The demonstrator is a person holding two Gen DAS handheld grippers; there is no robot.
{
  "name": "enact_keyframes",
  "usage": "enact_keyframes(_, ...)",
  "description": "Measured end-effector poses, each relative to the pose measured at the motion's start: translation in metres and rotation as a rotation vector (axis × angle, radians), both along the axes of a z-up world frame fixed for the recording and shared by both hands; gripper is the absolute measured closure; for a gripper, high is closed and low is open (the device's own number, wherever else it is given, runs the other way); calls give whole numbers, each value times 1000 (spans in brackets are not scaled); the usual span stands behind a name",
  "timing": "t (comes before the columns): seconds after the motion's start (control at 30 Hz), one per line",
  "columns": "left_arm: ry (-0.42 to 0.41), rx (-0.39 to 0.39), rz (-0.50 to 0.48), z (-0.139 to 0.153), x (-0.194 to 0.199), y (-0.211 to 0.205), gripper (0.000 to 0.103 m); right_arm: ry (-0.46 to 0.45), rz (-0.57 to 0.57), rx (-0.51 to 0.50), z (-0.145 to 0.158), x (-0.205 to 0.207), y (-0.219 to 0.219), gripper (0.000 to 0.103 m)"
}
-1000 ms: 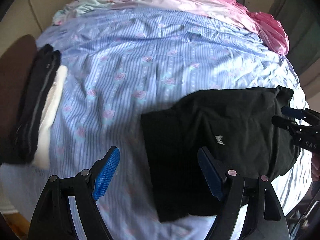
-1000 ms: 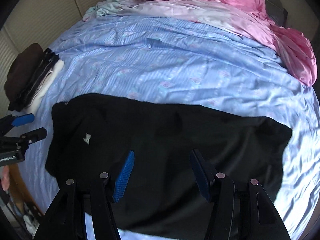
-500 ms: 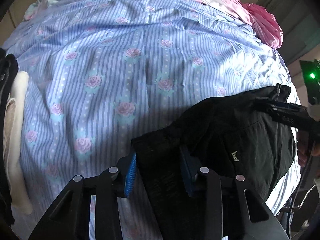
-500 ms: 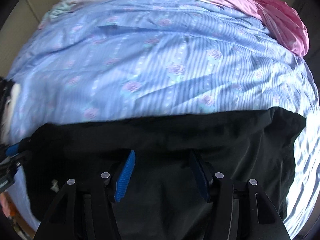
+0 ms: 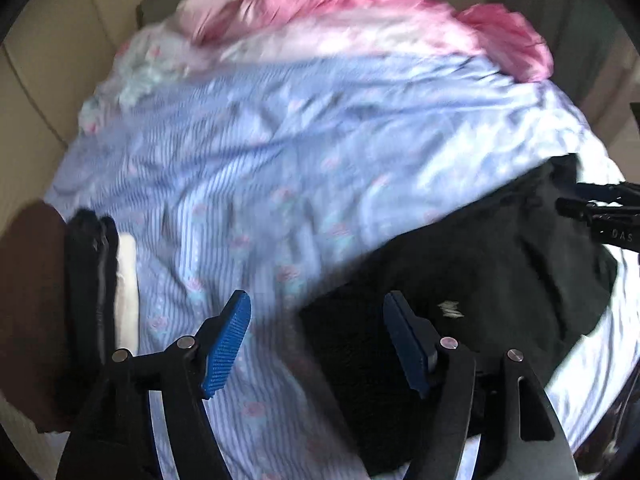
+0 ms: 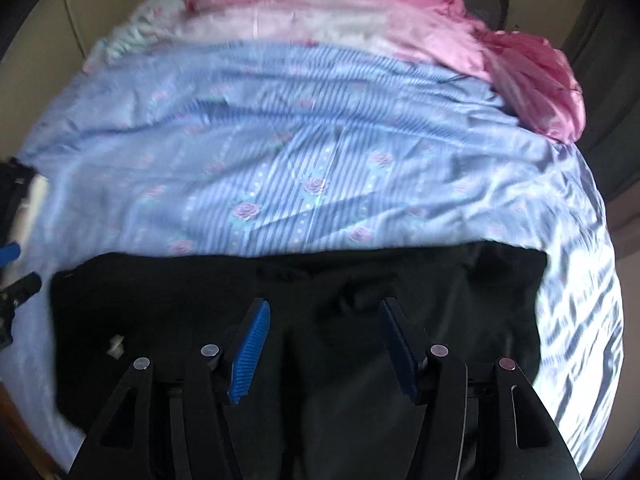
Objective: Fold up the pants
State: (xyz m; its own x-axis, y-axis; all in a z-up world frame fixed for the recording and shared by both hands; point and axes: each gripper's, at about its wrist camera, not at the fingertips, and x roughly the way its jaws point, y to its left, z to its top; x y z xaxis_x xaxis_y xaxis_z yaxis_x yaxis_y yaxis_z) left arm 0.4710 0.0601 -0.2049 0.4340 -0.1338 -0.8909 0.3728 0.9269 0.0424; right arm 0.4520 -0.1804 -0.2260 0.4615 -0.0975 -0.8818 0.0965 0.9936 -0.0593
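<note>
The black pants (image 5: pixel 472 280) lie folded on the blue striped floral bedsheet (image 5: pixel 280 168), a small white logo (image 5: pixel 450 309) facing up. In the right wrist view the pants (image 6: pixel 320 320) spread across the lower frame. My left gripper (image 5: pixel 316 336) is open and empty, raised over the pants' left edge. My right gripper (image 6: pixel 324 344) is open and empty above the middle of the pants. The right gripper's tips also show at the right edge of the left wrist view (image 5: pixel 600 208), and the left gripper's tips at the left edge of the right wrist view (image 6: pixel 16 268).
A stack of folded clothes, black (image 5: pixel 90 280) and cream (image 5: pixel 126 292), sits at the bed's left edge beside something brown (image 5: pixel 28 300). Bunched pink bedding (image 5: pixel 360 4) lies at the far end. The bed's right edge drops off near the pants.
Half a second ago my left gripper was closed on the pants' edge; it is now open and drawn back. The right gripper stayed open and pulled back slightly. Both views are motion-blurred.
</note>
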Motion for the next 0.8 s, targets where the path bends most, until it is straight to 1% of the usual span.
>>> enact_keyframes(0.1, -33, -19, -80, 21, -34, -21, 32, -36, -6, 64, 19, -48, -13, 45)
enact_keyframes(0.17, -49, -30, -146, 30, -68, -43, 30, -29, -3, 74, 21, -75, -20, 45)
enact_keyframes(0.23, -60, -27, -206, 31, -99, -68, 29, -4, -2, 72, 16, -98, -27, 45)
enact_keyframes(0.33, -43, -19, -284, 20, -140, -110, 28, 32, -14, 93, 10, -136, -42, 45)
enact_keyframes(0.4, -49, 10, -337, 11, -160, -136, 28, 47, -31, 114, 5, -157, -53, 45)
enact_keyframes(0.47, -63, 33, -379, 6, -176, -157, 28, 61, -36, 132, -2, -178, -64, 45)
enact_keyframes(0.53, -59, 30, -429, -2, -191, -183, 28, 70, -28, 141, -7, -193, -72, 45)
enact_keyframes(0.6, -57, 39, -466, -9, -199, -200, 28, 78, -22, 147, -13, -204, -81, 46)
enact_keyframes(0.73, -97, 131, -560, -34, -210, -239, 29, 89, -20, 175, -28, -221, -96, 46)
enact_keyframes(0.8, -95, 178, -590, -48, -210, -253, 31, 96, -17, 181, -36, -226, -101, 49)
